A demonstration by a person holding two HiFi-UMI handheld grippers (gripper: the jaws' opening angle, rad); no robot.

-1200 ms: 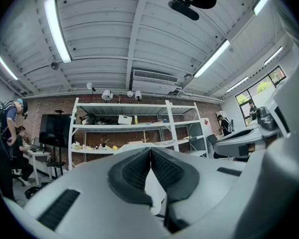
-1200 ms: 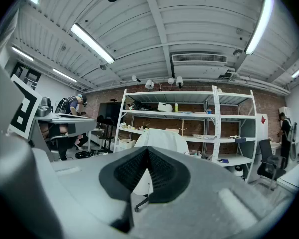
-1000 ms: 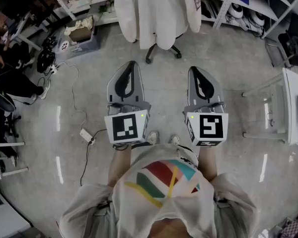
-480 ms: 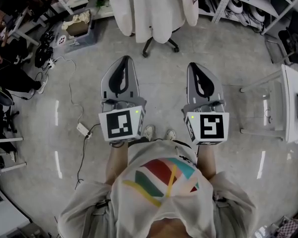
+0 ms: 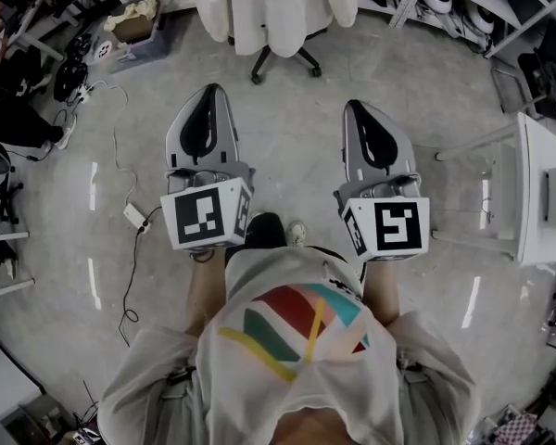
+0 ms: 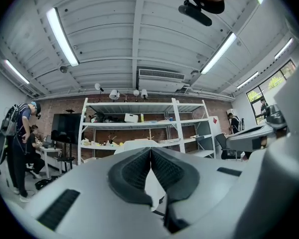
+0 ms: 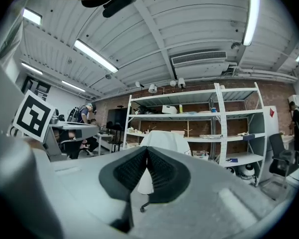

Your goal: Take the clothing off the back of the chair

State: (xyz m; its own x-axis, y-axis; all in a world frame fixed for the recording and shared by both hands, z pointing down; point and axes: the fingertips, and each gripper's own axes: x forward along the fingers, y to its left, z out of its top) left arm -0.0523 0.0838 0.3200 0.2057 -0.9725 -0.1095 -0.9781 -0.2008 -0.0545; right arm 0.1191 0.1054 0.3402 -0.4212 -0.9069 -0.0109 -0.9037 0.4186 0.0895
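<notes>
A white garment (image 5: 269,7) hangs over the back of a wheeled office chair (image 5: 283,60) at the top of the head view, some way ahead of me. It shows again as a white shape (image 7: 162,142) past the right jaws and as a white top (image 6: 137,145) just above the left jaws. My left gripper (image 5: 204,109) and right gripper (image 5: 369,123) are held side by side over the floor, pointing at the chair, well short of it. Both are shut with nothing between the pads.
Metal shelving (image 7: 189,128) with boxes runs behind the chair. A white table (image 5: 537,193) stands at the right. A power strip and cable (image 5: 134,216) lie on the floor at left. People (image 6: 22,148) stand and sit at desks on the left.
The chair and garment have slid toward the top of the head view, and both grippers have shifted with me. The jaws stayed shut.
</notes>
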